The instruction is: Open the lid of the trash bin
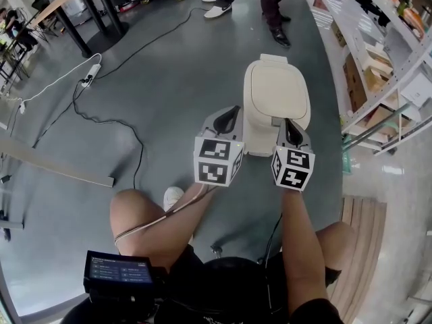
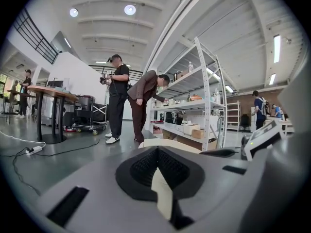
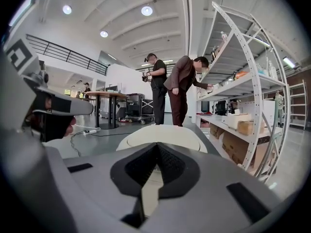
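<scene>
— Grey floor (image 1: 169, 79) is carrying the cream trash bin (image 1: 258, 139) just ahead of you, its lid (image 1: 277, 90) lying shut.

— Your left gripper (image 1: 231, 113) and right gripper (image 1: 289, 125) are hovering at its front edge, both pinched together and empty.

— Closed like that, you're risking skating off the smooth lid or shoving the bin backwards.

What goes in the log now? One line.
lid closed | left gripper shut | right gripper shut | both by near side of bin

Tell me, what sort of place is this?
Probably a workshop or lab hall: tall white metal shelving racks holding brown cardboard boxes, a bare grey concrete floor crossed by a black power cable, and a wooden-topped table on black legs.
</scene>
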Motion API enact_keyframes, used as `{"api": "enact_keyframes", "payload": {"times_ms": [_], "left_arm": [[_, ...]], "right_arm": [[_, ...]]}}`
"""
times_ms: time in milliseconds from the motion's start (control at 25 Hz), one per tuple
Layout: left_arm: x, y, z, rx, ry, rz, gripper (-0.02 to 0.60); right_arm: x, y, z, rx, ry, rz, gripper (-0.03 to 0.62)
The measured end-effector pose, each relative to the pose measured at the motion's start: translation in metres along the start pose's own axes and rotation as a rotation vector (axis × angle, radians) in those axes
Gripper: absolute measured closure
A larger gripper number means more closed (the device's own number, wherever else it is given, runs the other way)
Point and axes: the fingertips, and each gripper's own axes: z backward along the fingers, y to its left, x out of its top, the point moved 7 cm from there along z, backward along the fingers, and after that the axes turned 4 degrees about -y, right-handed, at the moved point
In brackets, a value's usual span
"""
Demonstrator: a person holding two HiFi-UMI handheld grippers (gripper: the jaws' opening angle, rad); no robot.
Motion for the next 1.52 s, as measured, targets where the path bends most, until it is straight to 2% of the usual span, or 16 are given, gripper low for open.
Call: {"api": "enact_keyframes", "payload": {"times_ms": [280,720,1040,1520], "left_arm": [[-0.003,0.003,-0.003,0.013,0.006,0.012,0.583],[-0.006,0.003,-0.008,0.016,0.012,0.034,0.583],[-0.01,0.002,-0.011,0.007,0.023,0.056,0.583],[-0.011,0.003,-0.009,0.014,0.038,0.029,0.583]], "right_arm": [[-0.005,-0.004,-0.003,-0.003,0.003,-0.019,0.588],[-0.007,-0.003,-0.005,0.005,0.008,0.014,0.588],[-0.008,-0.004,-0.003,0.001,0.022,-0.012,0.588],[-0.007,0.001,-0.002,0.006,0.009,0.012,0.588]]}}
